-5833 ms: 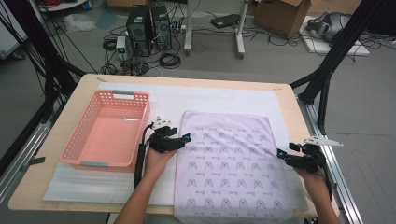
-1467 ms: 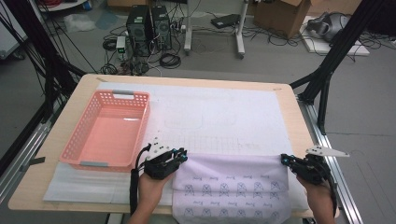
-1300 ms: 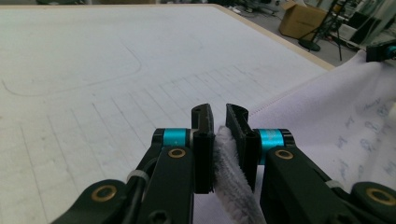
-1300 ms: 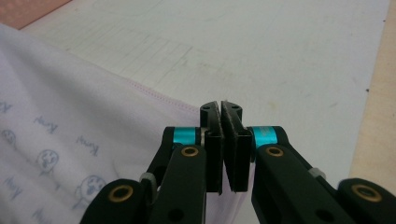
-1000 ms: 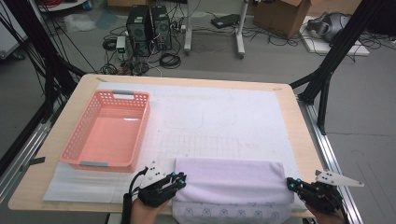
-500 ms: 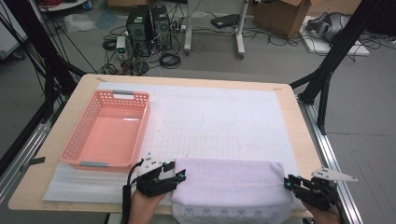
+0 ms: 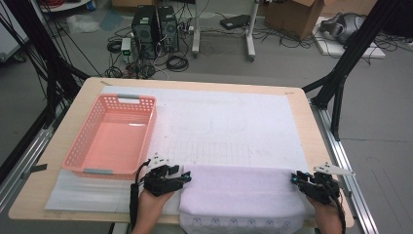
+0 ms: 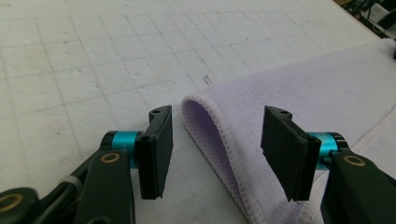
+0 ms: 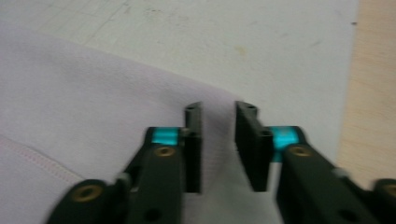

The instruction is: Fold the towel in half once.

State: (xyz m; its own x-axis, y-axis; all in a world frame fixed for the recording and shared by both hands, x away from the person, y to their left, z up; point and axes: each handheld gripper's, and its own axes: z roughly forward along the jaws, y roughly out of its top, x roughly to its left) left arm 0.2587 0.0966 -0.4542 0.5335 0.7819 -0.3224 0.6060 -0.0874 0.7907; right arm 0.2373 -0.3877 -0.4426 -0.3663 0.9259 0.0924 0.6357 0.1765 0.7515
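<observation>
Black pads of the left tool (image 8: 215,154) stand apart, having just opened off the lilac towel (image 7: 241,192); the right tool (image 9: 219,144) likewise released. Folded, the towel's long axis runs between them along the tabletop's (image 7: 311,122) near edge.

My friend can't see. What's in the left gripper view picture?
The left gripper is open over the folded edge of a purple towel. The towel lies on a white gridded mat.

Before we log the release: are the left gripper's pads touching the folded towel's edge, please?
Apart. In the left gripper view, the left gripper stands open, with bare gaps between both pads and the towel fold lying between them.
</observation>
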